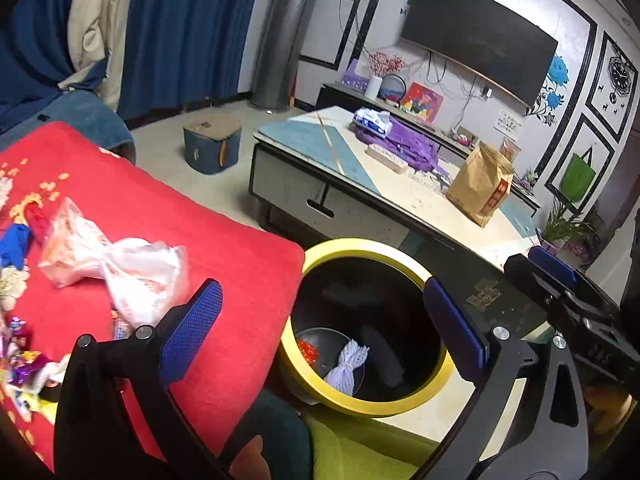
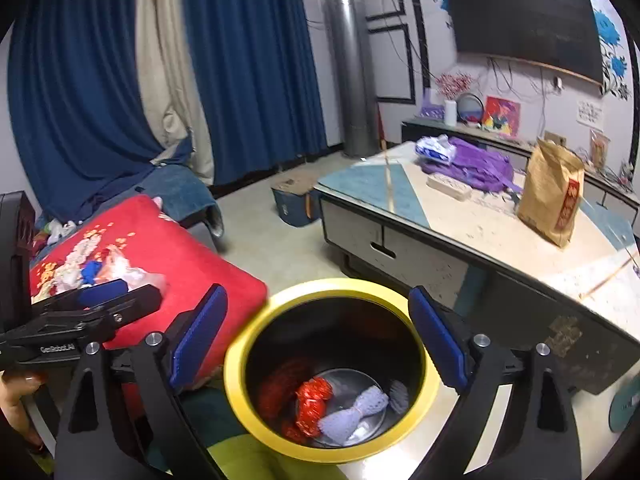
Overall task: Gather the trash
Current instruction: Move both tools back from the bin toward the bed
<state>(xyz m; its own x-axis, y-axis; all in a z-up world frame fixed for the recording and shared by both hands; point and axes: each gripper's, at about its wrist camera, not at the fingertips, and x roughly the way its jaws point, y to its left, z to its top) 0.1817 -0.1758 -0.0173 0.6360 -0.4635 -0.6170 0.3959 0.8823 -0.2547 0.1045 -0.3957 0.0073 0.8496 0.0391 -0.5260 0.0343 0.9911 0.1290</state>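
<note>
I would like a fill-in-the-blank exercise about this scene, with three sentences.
1. The rim of the trash bin is ____.
2. The clear plastic bag lies on a ____ cushion.
3. The left claw and the right claw are both ____.

Missing words: yellow; red; open

bin (image 2: 332,364) on floor between cushion (image 2: 168,256) at left and table (image 2: 480,232) at right | two wrappers (image 2: 314,400) in bin bottom | bags (image 1: 116,260) on cushion | sack (image 2: 554,192) on table | box (image 2: 294,200) on floor behind | TV (image 2: 524,24) on far wall
</note>
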